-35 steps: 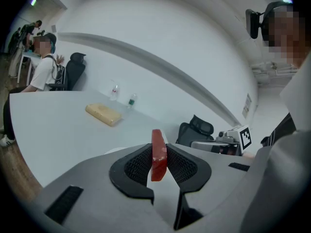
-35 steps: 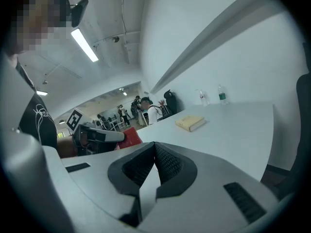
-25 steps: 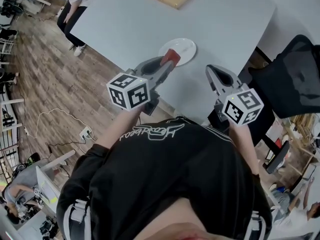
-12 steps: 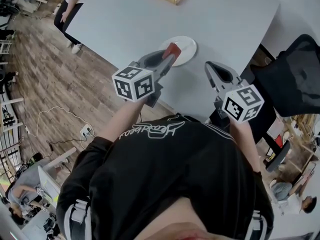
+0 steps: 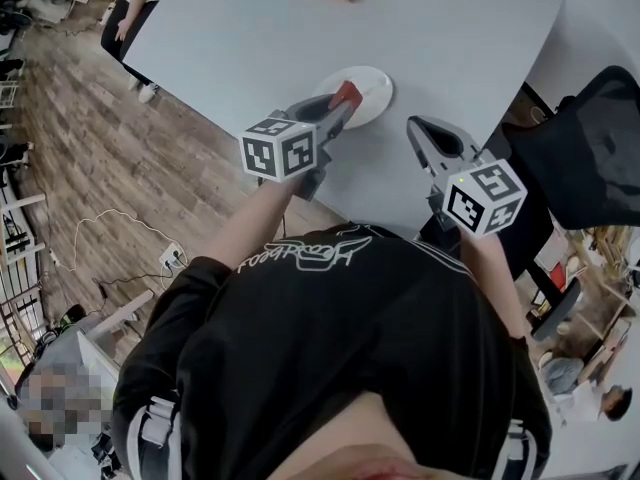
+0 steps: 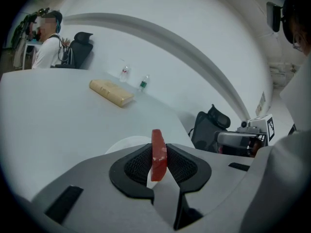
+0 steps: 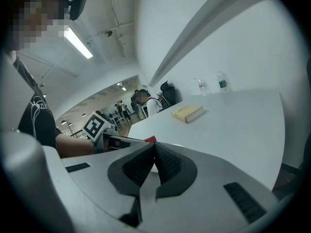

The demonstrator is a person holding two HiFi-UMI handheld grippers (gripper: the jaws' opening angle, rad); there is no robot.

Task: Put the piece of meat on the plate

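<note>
A broad pale grey surface (image 5: 450, 48) fills the upper part of the head view, with wood-plank floor (image 5: 90, 158) to its left and a black office chair (image 5: 590, 138) at its right corner. Far across the surface lies a flat tan block (image 6: 111, 91), and beyond it two small bottles (image 6: 144, 83) stand by the far edge. Nearer the person, close to the surface's front edge, sits a round white plate (image 5: 372, 86). The left tongs (image 5: 340, 108) reach out over the front edge toward the plate, clamped on the piece of meat (image 6: 158, 154), a thin red slab standing on edge between the ribbed black pads, its top sticking up above them. From the head view the meat lies over the plate's near-left rim; in the left gripper view the plate shows just behind and below the tongs, and whether the meat touches it cannot be told. The right tongs (image 7: 154, 147) are held to the right of the plate, well apart from it, over the surface's front edge, their pads pressed together with nothing between them.
</note>
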